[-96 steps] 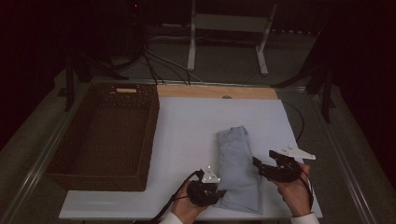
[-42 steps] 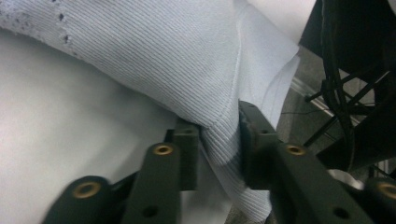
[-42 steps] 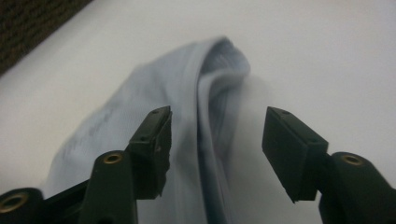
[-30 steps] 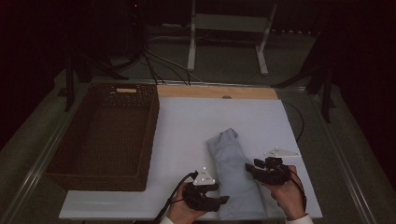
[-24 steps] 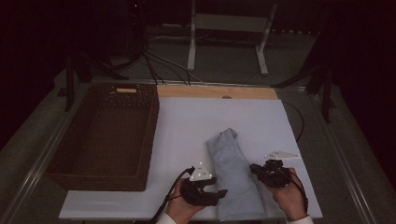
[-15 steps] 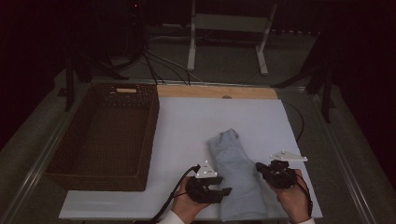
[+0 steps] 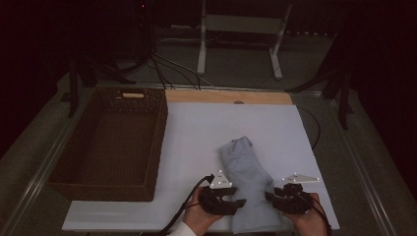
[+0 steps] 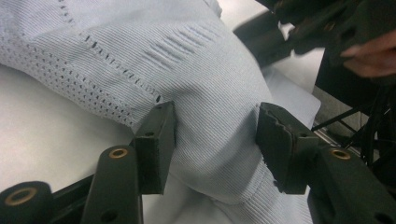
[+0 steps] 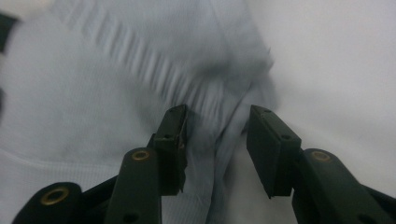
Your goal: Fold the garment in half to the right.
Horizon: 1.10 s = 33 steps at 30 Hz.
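Lying near the front edge of the white board (image 7: 196,132), the pale blue garment (image 7: 246,182) runs from mid-board down to that edge, its near end reaching just about the rim between the two hands. Open white surface stretches behind it and to its left, up to the basket (image 7: 110,142), which sits along the board's left side with its right wall overlapping the board. To the garment's right a narrower strip of bare board remains before the right edge. A wooden strip borders the far edge.

Both hands come in from the bottom, low to the board. The left gripper (image 7: 231,199) sits against the garment's left side, pointing right; the right gripper (image 7: 275,196) sits against its right side, pointing left, so the two face each other across the cloth.

In the left gripper view, the jaws stand spread with a bulging fold of knit fabric between them, both pads touching it. In the right gripper view, the jaws are also apart, straddling a bunched edge of the cloth; that picture is blurred.

No writing is legible.
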Available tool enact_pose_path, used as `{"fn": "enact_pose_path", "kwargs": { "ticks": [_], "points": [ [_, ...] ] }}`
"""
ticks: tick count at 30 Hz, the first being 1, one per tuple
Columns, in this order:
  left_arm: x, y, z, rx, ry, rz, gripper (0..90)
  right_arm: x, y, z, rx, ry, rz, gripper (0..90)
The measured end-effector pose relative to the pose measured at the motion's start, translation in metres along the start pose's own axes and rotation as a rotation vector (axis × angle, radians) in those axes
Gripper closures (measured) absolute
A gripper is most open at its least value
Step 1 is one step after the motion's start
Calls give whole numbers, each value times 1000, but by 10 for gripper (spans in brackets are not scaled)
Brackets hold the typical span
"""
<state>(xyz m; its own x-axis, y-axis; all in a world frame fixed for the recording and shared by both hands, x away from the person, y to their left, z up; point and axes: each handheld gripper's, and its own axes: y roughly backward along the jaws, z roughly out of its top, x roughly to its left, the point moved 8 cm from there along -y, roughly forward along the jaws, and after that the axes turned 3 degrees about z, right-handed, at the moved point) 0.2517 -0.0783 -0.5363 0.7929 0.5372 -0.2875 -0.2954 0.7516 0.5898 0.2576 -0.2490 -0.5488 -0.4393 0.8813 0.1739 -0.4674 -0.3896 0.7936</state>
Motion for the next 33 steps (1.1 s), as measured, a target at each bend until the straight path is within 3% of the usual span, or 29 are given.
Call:
{"fn": "enact_pose_path", "kwargs": {
  "ticks": [3,8,13,17,26,30,32,33],
  "points": [
    [7,5,4,-23,3,28,447,-2,-9,-8,43,-10,0,586],
    [19,11,8,-47,25,68,392,-3,-13,-9,59,2,-19,598],
    [22,13,6,-50,34,78,377,1,-14,-11,91,29,-8,791],
    [24,14,6,-50,31,85,369,-1,-14,-9,102,46,-13,814],
    [26,15,5,-52,34,89,356,-17,-15,5,68,83,-92,812],
    [25,15,6,-55,34,86,355,-32,-15,13,34,89,-172,813],
    [24,15,5,-55,31,85,355,-36,-17,15,31,74,-175,806],
    [24,14,5,-53,32,84,354,-38,-17,14,25,45,-141,766]
  ]
}}
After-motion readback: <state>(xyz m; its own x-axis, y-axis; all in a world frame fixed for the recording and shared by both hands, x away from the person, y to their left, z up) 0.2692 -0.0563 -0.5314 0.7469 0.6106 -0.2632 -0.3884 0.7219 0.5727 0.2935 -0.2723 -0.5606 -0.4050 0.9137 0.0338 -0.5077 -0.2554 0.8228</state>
